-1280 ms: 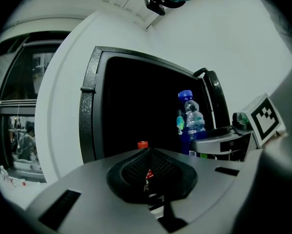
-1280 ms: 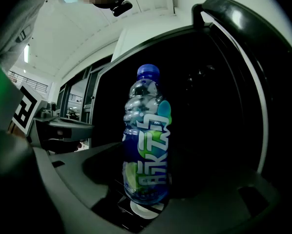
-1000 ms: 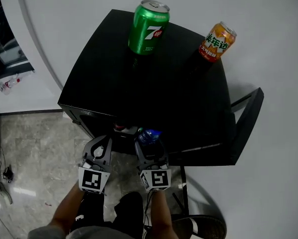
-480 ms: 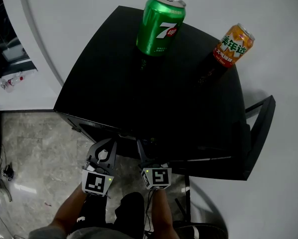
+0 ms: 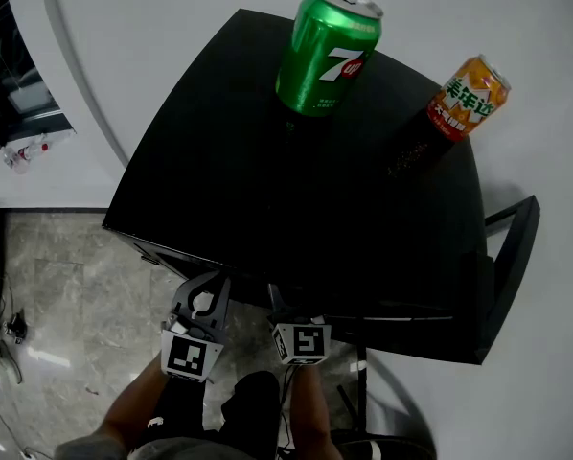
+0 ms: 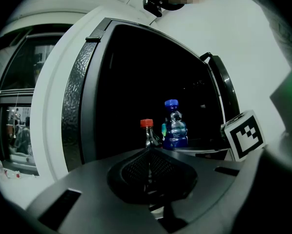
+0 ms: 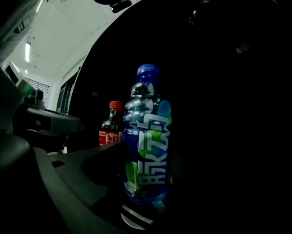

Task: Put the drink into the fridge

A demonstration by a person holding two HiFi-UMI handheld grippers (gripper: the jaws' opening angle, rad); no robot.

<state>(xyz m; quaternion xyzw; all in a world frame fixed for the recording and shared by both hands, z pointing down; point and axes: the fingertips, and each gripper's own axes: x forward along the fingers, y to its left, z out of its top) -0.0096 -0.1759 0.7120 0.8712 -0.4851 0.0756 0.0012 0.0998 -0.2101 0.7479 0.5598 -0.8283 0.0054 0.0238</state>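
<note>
A blue-capped drink bottle (image 7: pixel 148 150) stands between the jaws of my right gripper (image 7: pixel 150 184), which is shut on it inside the dark fridge. From the left gripper view the same bottle (image 6: pixel 174 129) is upright on the fridge shelf, beside a red-capped cola bottle (image 6: pixel 147 133). In the head view only the right gripper's marker cube (image 5: pixel 301 341) shows; its jaws and the bottle are hidden under the fridge top (image 5: pixel 219 180). My left gripper (image 5: pixel 202 302) hangs shut and empty just in front of the fridge's opening.
A green 7up can (image 5: pixel 327 51) and an orange can (image 5: pixel 469 97) stand on the fridge top. The fridge door (image 5: pixel 512 266) hangs open at the right. Marble floor (image 5: pixel 57 286) lies at the left, and a white wall is behind.
My right gripper has pushed forward with the blue bottle, which is now out of sight under the fridge top in the head view. The left gripper has barely moved.
</note>
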